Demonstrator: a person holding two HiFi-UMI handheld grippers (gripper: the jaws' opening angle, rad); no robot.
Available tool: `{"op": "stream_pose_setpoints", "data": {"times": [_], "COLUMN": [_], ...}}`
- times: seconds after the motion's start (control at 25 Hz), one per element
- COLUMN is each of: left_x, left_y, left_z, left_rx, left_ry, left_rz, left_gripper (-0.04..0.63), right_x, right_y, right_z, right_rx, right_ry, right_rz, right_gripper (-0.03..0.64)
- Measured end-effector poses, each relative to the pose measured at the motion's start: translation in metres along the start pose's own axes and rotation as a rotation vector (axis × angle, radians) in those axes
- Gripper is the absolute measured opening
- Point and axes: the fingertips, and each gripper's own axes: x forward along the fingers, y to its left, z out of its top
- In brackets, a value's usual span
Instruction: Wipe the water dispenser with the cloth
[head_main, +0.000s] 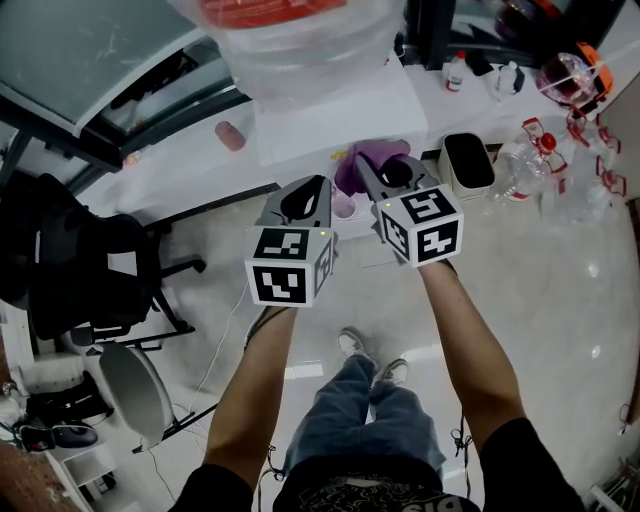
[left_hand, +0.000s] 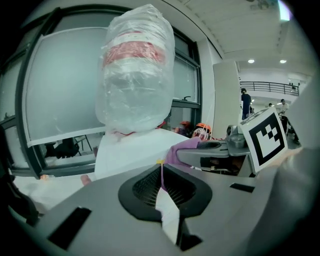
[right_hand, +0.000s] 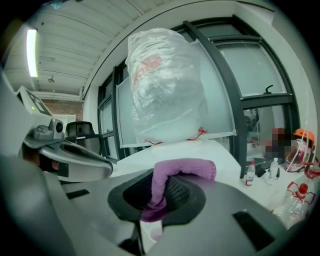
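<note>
The person is holding the right claw (right_hand: 165, 192) up in front of the white water dispenser (right_hand: 200, 152), and it is pinching the purple cloth (right_hand: 184, 169). The left claw (left_hand: 161, 189) is hovering just beside it, pressed together on nothing. The cloth is sitting near the dispenser's front top edge, below the plastic-wrapped bottle (right_hand: 167, 97), though contact is hard to judge. I'd say wiping is only just starting, and the next move is calling for the cloth to be pressed flat against the casing and swept across.

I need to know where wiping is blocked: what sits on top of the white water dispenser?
A large bottle with a red label, wrapped in a clear plastic bag, stands on the white water dispenser. The bag and bottle hide its top beneath.
</note>
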Motion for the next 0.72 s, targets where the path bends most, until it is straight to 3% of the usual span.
{"op": "stream_pose_setpoints", "data": {"times": [0.36,0.72], "left_x": [0.022,0.039], "left_y": [-0.040,-0.050], "left_z": [0.009,0.007], "left_rx": [0.030,0.049], "left_ry": [-0.021,-0.079], "left_rz": [-0.039,-0.035], "left_gripper": [0.032,0.033], "right_x": [-0.036,-0.048], "right_y": [-0.062,-0.084], "right_z": [0.007,0.007], "right_rx": [-0.030,-0.118], "right_ry": [-0.019,-0.062], "right_rz": [-0.083,-0.097], "right_gripper": [0.046,0.047]}}
